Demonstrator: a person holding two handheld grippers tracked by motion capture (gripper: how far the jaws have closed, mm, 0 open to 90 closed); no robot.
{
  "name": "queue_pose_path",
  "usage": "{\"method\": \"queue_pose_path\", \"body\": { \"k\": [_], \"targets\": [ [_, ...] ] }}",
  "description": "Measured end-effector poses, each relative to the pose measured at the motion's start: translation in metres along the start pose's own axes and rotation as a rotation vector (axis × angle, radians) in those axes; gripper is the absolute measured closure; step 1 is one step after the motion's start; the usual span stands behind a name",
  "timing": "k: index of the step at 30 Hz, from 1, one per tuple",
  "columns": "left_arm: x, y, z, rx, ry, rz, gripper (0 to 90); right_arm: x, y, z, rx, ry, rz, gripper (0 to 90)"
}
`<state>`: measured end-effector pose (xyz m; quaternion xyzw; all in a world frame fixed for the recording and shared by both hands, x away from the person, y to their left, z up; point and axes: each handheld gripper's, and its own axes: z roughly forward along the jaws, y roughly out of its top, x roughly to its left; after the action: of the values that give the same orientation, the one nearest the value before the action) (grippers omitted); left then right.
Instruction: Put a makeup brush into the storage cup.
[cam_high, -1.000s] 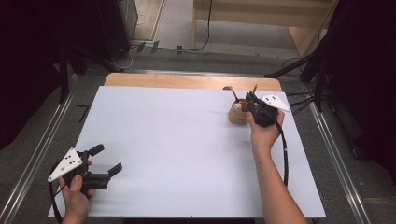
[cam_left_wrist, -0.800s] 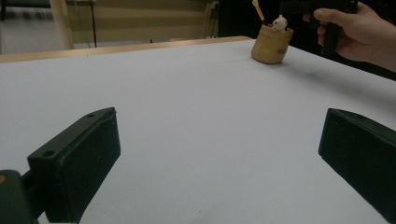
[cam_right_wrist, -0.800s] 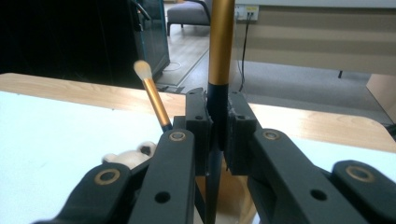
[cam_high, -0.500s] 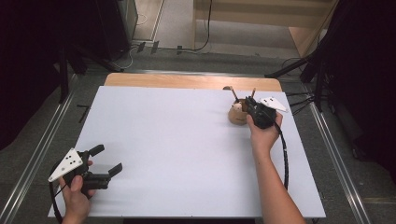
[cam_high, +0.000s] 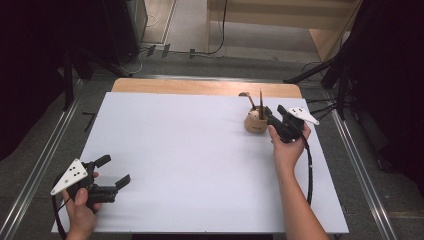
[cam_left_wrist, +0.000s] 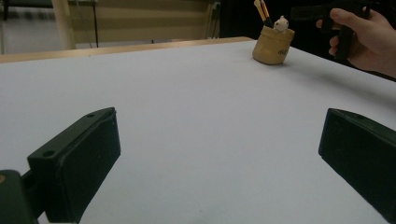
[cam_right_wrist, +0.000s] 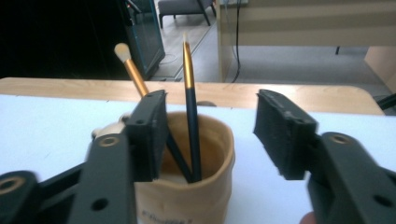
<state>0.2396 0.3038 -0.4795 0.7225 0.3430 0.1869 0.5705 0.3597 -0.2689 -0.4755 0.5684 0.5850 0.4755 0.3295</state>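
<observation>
Hovering just beside the cup (cam_high: 255, 122) at the table's (cam_high: 200, 165) far right, the right gripper (cam_right_wrist: 210, 135) gapes wide; its own view reveals two brushes (cam_right_wrist: 189, 93) inside. The left gripper (cam_high: 114, 171) rests apart, near-left.

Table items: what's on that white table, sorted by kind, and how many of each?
Wooden cup: 1
Brushes standing in the cup: 2, a tall dark-handled one and a gold-handled one with a pale tip
Small white figure on the cup's rim: 1
Hand-held grippers: 2, left gripper and right gripper, both with fingers apart
Total: 6
</observation>
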Motion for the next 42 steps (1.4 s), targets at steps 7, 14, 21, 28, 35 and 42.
{"method": "queue_pose_path", "body": {
  "k": [7,14,21,28,35,42],
  "targets": [
    [0.0,0.0,0.001,0.003,-0.001,0.001,0.0,0.002,-0.006,-0.016,0.018,-0.003,-0.005,25.0],
    [-0.001,0.0,0.0,0.001,0.0,0.002,0.0,0.0,-0.018,-0.033,0.054,0.013,-0.009,13.8],
    [-0.001,0.0,0.0,0.001,0.001,0.003,0.0,-0.001,-0.025,-0.052,0.044,0.08,-0.04,5.7],
    [-0.001,0.0,0.001,0.002,-0.002,0.005,0.0,-0.003,-0.033,-0.067,0.045,0.14,-0.066,0.2],
    [-0.001,0.0,0.0,0.002,0.0,0.006,0.0,-0.007,-0.042,-0.084,0.031,0.161,-0.072,0.0],
    [-0.003,0.001,0.001,0.005,-0.001,0.011,0.0,-0.009,-0.051,-0.097,0.04,0.161,-0.089,0.0]
  ]
}}
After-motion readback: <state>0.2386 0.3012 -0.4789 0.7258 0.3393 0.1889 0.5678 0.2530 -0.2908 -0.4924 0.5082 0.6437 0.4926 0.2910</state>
